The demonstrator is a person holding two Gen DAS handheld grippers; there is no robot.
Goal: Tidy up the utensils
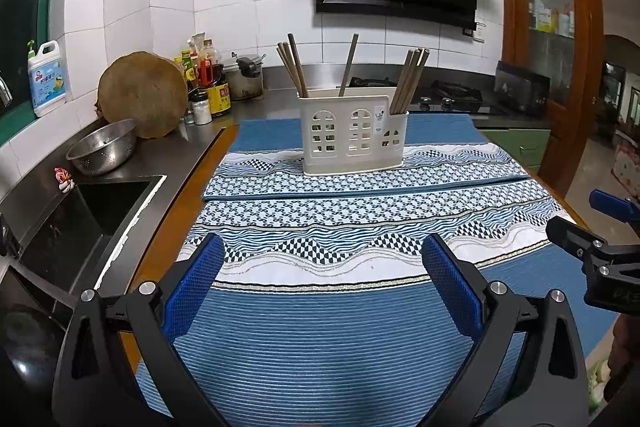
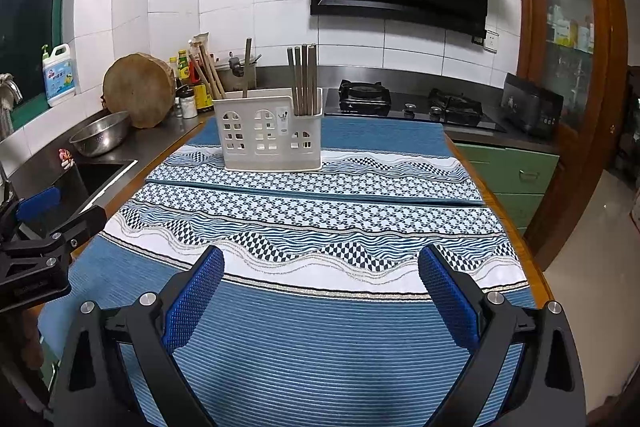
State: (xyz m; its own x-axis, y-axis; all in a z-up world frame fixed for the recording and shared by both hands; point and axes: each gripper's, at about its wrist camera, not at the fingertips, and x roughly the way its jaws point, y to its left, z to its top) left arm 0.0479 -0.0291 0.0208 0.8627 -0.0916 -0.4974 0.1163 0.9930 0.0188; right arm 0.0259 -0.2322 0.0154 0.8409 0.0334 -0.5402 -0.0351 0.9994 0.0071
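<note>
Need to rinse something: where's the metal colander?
In both views the metal colander sits far left on the steel counter, just behind the sink, in front of the round wooden chopping block.

Holder (image 1: 352,135) was matt white plastic; chopsticks (image 1: 408,83) wood; mat (image 1: 320,327) ribbed woven cloth; colander (image 1: 102,146) shiny metal.

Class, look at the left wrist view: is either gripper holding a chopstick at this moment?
No. The left gripper is open and empty over the mat, and every chopstick stands in the white holder.

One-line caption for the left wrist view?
Open left gripper hovers over blue patterned placemats, facing a white utensil holder with chopsticks standing in its compartments.
</note>
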